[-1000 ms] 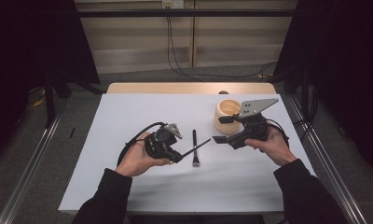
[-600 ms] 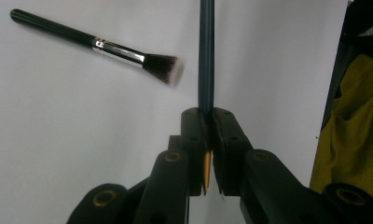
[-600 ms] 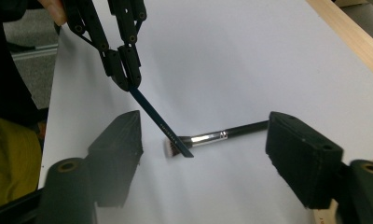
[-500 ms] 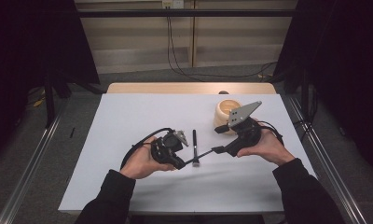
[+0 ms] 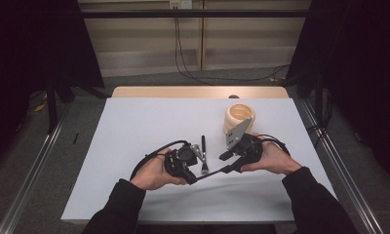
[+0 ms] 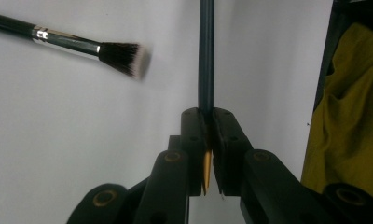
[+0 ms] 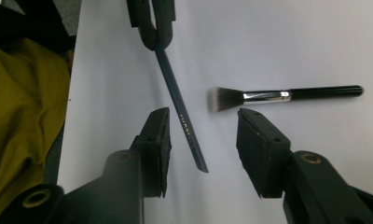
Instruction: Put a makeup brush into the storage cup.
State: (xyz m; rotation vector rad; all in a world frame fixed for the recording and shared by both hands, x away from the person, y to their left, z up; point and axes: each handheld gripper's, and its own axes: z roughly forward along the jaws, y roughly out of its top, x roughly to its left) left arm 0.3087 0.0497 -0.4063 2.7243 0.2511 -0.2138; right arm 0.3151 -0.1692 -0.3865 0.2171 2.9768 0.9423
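A thin dark pencil-like stick with a yellow tip is clamped in my left gripper, whose jaws are shut on it. From above, the left gripper holds the stick pointing right, toward my right gripper. The right gripper is open, and the free end of the stick lies between its jaws, touching neither. A black-handled makeup brush with a silver ferrule lies flat on the table beside them, bristles toward the person.
A tan cup stands on the white table just behind the right hand. Yellow cloth hangs off the table's near edge. Both forearms enter from the bottom.
Both hands have drawn back toward the near edge and closer together. The right gripper has swung away from the cup, and the stick now spans from the left gripper to the right one's open jaws.
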